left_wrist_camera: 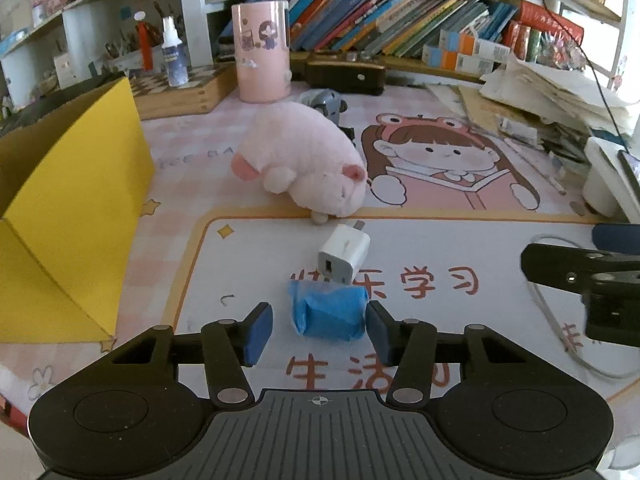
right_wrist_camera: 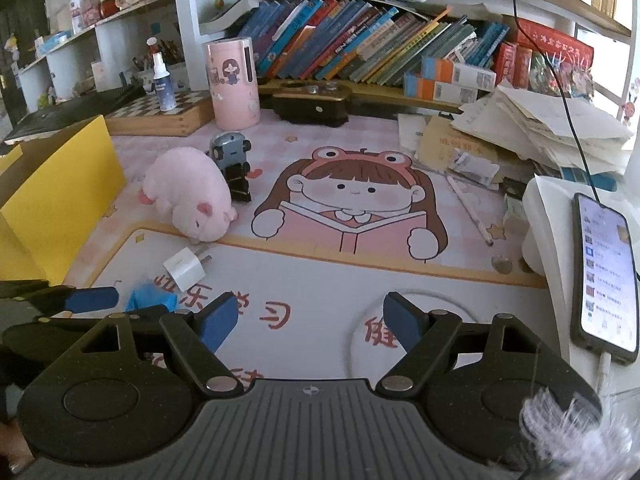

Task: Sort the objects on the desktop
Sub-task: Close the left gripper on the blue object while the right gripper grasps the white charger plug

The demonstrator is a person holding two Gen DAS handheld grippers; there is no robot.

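Note:
A blue tape-wrapped bundle (left_wrist_camera: 328,312) lies on the desk mat between the fingers of my left gripper (left_wrist_camera: 320,332). The right pad (left_wrist_camera: 378,332) is at the bundle's edge, while the left pad (left_wrist_camera: 260,332) stands a little off it, so the gripper is open. Just beyond lie a white charger plug (left_wrist_camera: 344,256) and a pink plush pig (left_wrist_camera: 304,160). My right gripper (right_wrist_camera: 308,320) hangs open over the mat with nothing between its fingers. In its view the bundle (right_wrist_camera: 150,300), plug (right_wrist_camera: 186,268) and pig (right_wrist_camera: 192,200) are at the left.
An open yellow box (left_wrist_camera: 68,208) stands at the left. A pink cylinder (left_wrist_camera: 262,52), a small toy robot (right_wrist_camera: 232,164) and books line the back. Loose papers (right_wrist_camera: 540,128), a pencil (right_wrist_camera: 468,208) and a phone (right_wrist_camera: 604,272) sit at the right. A white cable (left_wrist_camera: 560,320) loops on the mat.

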